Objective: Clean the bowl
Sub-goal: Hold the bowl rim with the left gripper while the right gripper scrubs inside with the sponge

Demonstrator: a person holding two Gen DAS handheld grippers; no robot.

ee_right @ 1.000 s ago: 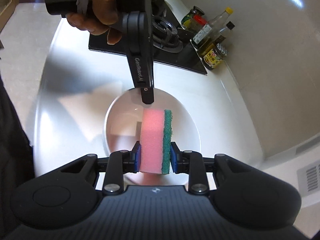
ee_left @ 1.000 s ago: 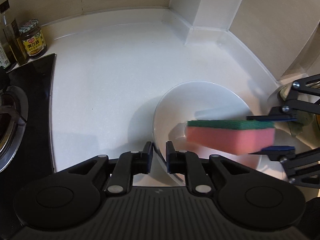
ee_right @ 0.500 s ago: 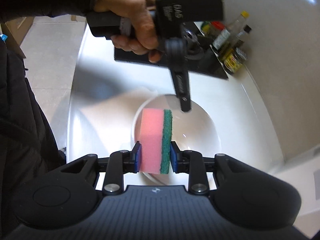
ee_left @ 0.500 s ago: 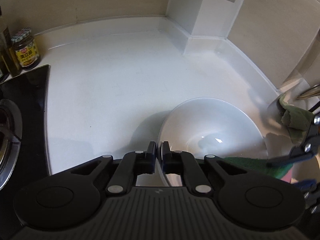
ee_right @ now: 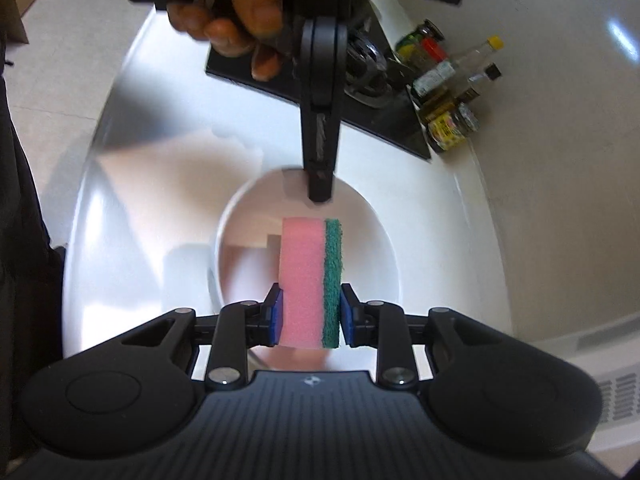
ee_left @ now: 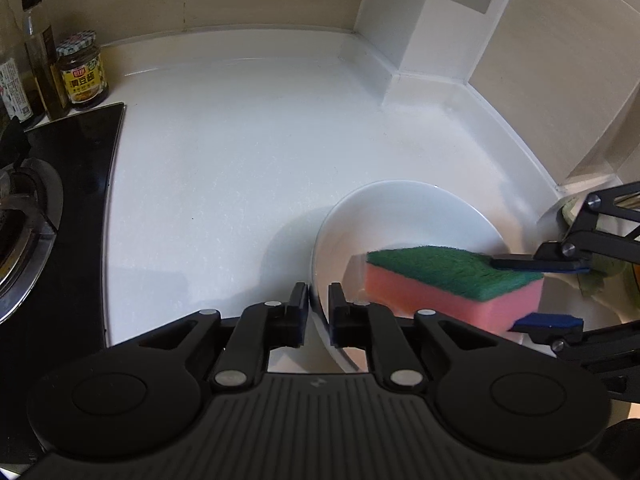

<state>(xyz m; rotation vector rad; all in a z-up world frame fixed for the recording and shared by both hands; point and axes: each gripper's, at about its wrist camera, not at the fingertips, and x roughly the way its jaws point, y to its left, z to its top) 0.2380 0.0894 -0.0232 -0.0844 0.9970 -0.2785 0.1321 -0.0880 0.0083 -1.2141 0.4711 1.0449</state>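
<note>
Over the tabletop, left tool pinches bowl rim; right tool clamps sponge. Hard scrubbing could twist the bowl free.

Glossy bowl, foam sponge

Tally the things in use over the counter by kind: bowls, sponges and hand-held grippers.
bowl: 1
sponge: 1
hand-held grippers: 2, the left hand-held gripper on the bowl's rim and the right hand-held gripper clamping the sponge
Total: 4
</note>
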